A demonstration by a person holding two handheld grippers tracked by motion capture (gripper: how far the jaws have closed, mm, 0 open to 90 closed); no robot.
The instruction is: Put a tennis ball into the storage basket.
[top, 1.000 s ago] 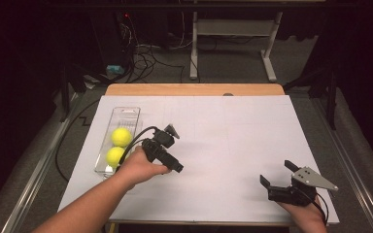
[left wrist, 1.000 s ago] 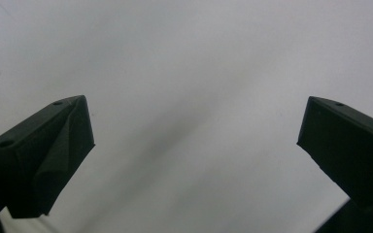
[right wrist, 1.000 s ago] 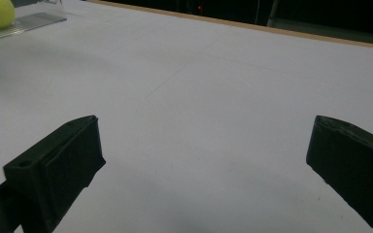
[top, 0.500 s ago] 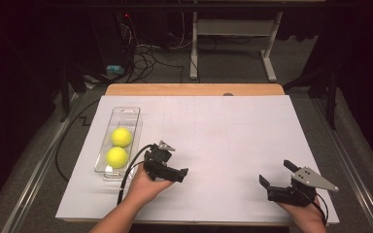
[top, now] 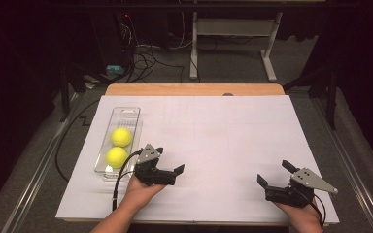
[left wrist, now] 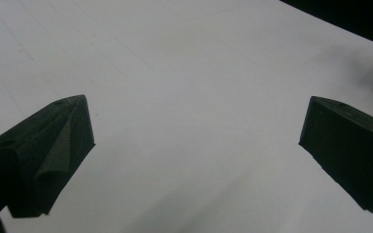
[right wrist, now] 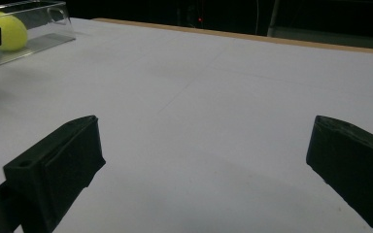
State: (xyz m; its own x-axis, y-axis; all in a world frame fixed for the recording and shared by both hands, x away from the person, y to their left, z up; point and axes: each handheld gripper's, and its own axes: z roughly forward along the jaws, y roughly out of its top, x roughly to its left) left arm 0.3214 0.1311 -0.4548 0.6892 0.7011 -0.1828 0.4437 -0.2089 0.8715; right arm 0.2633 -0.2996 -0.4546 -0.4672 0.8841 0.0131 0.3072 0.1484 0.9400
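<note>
A clear plastic tray (top: 127, 113) lies on the left of the white sheet (top: 223, 126), holding two yellow balls (top: 121, 137) (top: 116, 157) in a row. My left gripper (top: 169, 160) rests just right of the tray's near end, open, with bare sheet between its jaws in the left gripper view (left wrist: 196, 131). My right gripper (top: 274, 173) sits near the front right edge, also open and holding nothing (right wrist: 204, 141). From the right gripper view, one yellow ball (right wrist: 7, 30) and the tray (right wrist: 48, 13) appear far off at the upper left.
The white sheet covers a wooden table (top: 194, 89) whose far edge shows bare. A black cable (top: 121, 177) trails from the left gripper off the front edge. Beyond the table are a dark floor, cables and a white stand (top: 233, 29).
My left gripper has drawn back from beside the tray toward the near edge and lowered to the sheet. The right gripper and both balls have stayed in place.
</note>
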